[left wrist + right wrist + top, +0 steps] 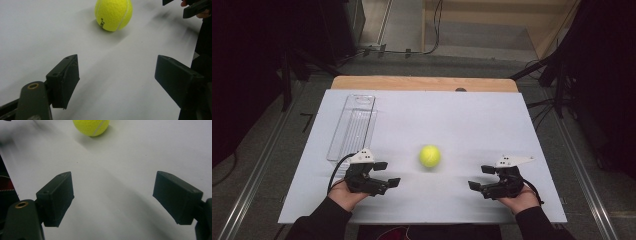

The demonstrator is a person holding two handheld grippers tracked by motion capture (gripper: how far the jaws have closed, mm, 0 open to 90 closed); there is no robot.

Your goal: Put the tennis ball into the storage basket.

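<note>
A yellow tennis ball [430, 156] lies on the white table top [462, 120], about midway between the two hands. My left gripper [387, 174] rests near the front left, jaws wide apart and pointing toward the ball [113, 14], which sits some way ahead of them. My right gripper [482, 177] is at the front right, also open with nothing between its jaws; the ball [91, 127] lies ahead of it at the top of the right gripper view. The right gripper's jaws [192, 6] appear in the far corner of the left gripper view.
A clear plastic tray [352, 126] lies along the table's left side, behind the left gripper. A wooden edge [422, 83] runs along the back of the table. Dark stands and cables surround the table on the floor.
</note>
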